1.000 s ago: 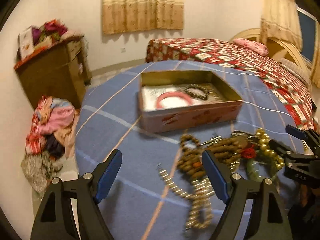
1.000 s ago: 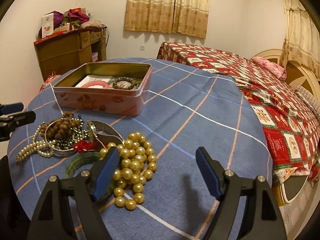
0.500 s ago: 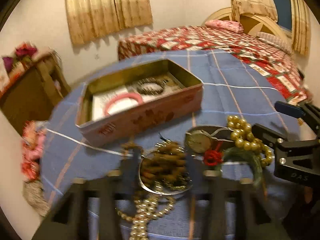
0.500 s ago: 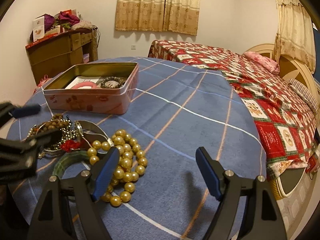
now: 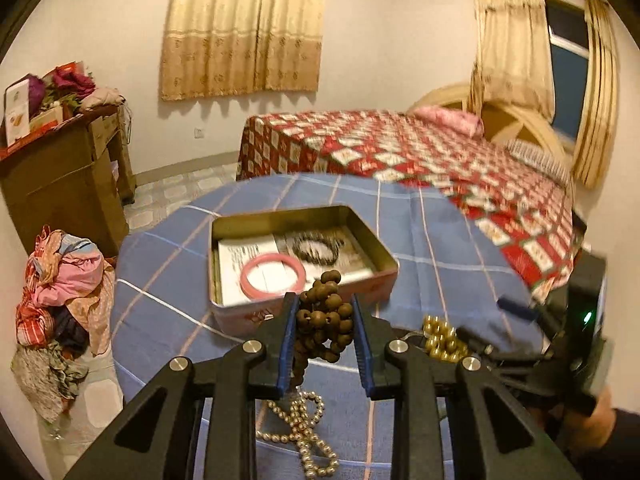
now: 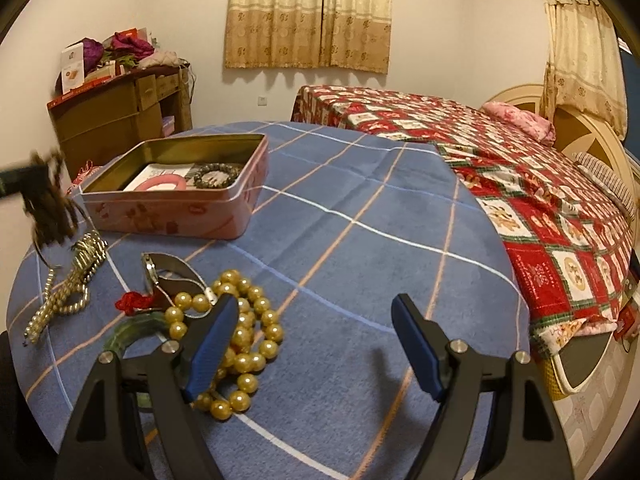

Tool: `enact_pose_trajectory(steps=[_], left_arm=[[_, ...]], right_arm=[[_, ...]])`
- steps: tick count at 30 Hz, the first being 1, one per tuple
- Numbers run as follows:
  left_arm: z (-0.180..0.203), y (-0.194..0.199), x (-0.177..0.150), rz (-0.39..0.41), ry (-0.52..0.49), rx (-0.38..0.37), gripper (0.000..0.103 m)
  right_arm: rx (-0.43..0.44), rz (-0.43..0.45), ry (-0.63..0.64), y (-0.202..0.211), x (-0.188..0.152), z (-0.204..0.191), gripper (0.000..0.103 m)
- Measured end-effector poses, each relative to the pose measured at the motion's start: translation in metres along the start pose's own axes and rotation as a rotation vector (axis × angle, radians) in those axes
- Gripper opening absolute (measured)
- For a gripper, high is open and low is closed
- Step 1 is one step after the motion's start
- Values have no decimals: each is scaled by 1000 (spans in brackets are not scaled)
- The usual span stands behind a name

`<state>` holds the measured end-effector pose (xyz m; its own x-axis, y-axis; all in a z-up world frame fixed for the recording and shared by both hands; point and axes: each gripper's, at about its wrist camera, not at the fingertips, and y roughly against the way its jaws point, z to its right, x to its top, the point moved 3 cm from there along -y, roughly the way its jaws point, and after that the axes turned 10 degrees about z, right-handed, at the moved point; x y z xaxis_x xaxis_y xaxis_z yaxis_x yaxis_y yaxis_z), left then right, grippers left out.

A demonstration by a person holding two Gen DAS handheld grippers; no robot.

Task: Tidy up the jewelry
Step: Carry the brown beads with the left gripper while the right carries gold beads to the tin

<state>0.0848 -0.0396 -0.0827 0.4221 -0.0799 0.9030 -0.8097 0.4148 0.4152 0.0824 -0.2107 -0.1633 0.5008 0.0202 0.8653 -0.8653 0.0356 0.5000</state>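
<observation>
The left hand-held gripper (image 5: 323,322) is closing on a bunched brown wooden bead strand (image 5: 323,312), pads pressing it, lifted just before the pink tin (image 5: 384,258) at frame centre. Best carried over the rim and lowered before release, so the hanging loops clear. The right hand-held gripper (image 6: 312,344) gapes empty over gold pearls (image 6: 244,344). Blue checked table (image 6: 360,240); a bed (image 6: 540,184) stands at right.

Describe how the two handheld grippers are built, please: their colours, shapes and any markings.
Both the left gripper and the right gripper have a matte black frame of angular struts with triangular cut-outs, joined by silver round bolts. Each finger ends in a flat blue pad. In the left wrist view, the right gripper's black housing carries a small green light. A dark sleeve shows at the edge.
</observation>
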Motion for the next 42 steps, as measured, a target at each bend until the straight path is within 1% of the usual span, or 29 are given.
enact_pose_trajectory(steps=[5,6,8,12,13,14,15,16,18,19,28,39,42], left_arm=[[-2,7,2,18,19,-15,27],[-1,7,3,21,19,-16,27],[0,10,6,31,22,-23,27],[-1,14,12,55,-8,4,27],[-3,13,11,51,-9,7,27],[-5,11,11,48,-4,11,27],[-8,10,9,44,2,16,27],[-10,9,8,42,7,20,27],[-17,8,7,42,21,30,27],[-21,9,7,44,29,37,27],[-44,15,11,58,75,54,27],[-36,11,17,68,28,81,27],[-35,10,20,70,19,78,27]], right_arm=[[50,-4,15,0,-1,-11,73],[58,-4,24,0,-1,-14,71],[75,-14,35,-2,-1,-18,60],[90,-36,29,-11,-2,-19,52],[96,-47,29,-14,-3,-20,48],[108,-59,27,-16,-3,-21,39],[126,-61,27,-16,-2,-22,34],[134,-59,37,-15,-2,-24,22],[129,-51,66,-12,-1,-28,17],[133,-46,62,-10,-1,-29,13],[120,-1,49,0,11,-26,13],[96,94,60,20,38,-19,13],[95,114,65,23,45,-17,13]])
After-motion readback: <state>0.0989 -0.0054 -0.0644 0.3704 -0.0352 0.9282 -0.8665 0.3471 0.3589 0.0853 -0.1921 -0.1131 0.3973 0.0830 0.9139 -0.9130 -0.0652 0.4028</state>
